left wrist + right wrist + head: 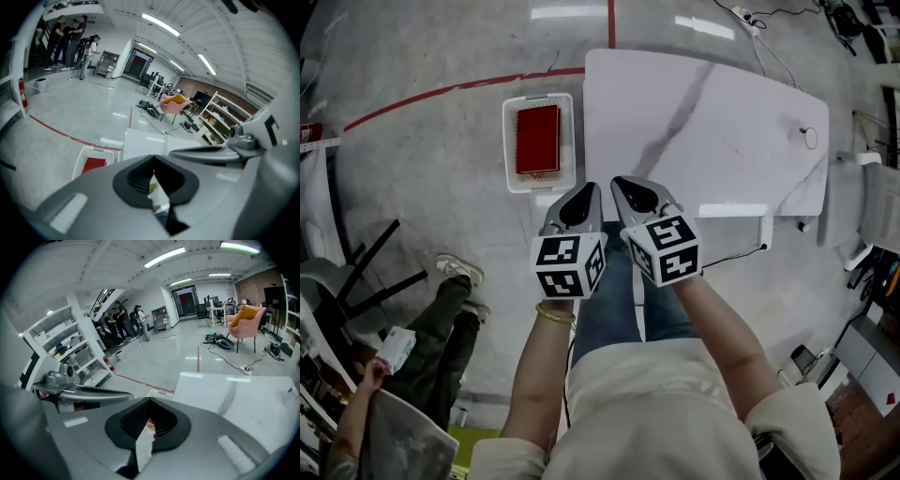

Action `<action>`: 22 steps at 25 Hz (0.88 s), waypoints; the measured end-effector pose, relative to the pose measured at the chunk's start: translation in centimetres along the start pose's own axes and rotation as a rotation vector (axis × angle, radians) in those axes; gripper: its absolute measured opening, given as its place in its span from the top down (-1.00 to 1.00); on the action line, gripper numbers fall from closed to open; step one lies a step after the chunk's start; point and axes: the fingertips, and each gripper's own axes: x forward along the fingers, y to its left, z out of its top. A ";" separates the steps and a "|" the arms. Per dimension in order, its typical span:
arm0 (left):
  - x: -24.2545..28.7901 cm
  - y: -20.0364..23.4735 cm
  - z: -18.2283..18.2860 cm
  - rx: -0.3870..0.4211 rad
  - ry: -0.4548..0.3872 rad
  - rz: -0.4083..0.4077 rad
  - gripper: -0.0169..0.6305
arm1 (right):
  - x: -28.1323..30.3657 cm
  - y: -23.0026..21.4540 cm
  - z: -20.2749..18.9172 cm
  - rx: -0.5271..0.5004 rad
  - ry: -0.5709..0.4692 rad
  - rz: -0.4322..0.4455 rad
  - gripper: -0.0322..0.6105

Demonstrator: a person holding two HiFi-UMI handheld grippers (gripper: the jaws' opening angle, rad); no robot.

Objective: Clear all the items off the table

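Grey polished concrete floor (422, 159), crossed by a red painted line (459, 86), fills the left of the head view. A seated person in dark trousers (441, 347) is there, at about 8 o'clock from the grippers, beside black chair legs (370, 267). Right of that, a white rectangular plastic bin (510, 141) stands on the floor, just beside the left edge of the white marble-patterned tabletop (722, 122). Inside the bin a flat red rectangular item (538, 139) lies face up and covers most of the bottom. That item is at roughly 11 o'clock from the left gripper (581, 197), near it but apart. The left gripper shows in front of the table's near-left corner, pointing toward 12 o'clock and downward, with its jaws pressed together. Its own view shows the dark pads meeting in a V, with only a thin pale sliver at the seam, which I cannot identify. Just beside it at 3 o'clock, the right gripper (634, 194) is held roughly parallel, its jaws likewise closed tight, with the same unidentifiable pale sliver at the seam. Further right, at about 2 o'clock from the right gripper, a small round white ring (810, 139) sits near the tabletop's far-right end.
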 end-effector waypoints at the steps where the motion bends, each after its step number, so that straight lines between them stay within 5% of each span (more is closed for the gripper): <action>1: 0.2 -0.7 0.2 0.014 0.005 -0.011 0.92 | -0.5 -0.3 0.1 0.006 -0.005 -0.003 0.90; 10: 0.9 -7.8 1.6 0.095 0.012 -0.051 0.92 | -6.5 -4.7 1.2 0.023 -0.057 -0.033 0.90; 22: 3.3 -18.8 -0.1 0.111 0.004 -0.072 0.92 | -15.9 -13.7 -1.9 0.047 -0.100 -0.084 0.90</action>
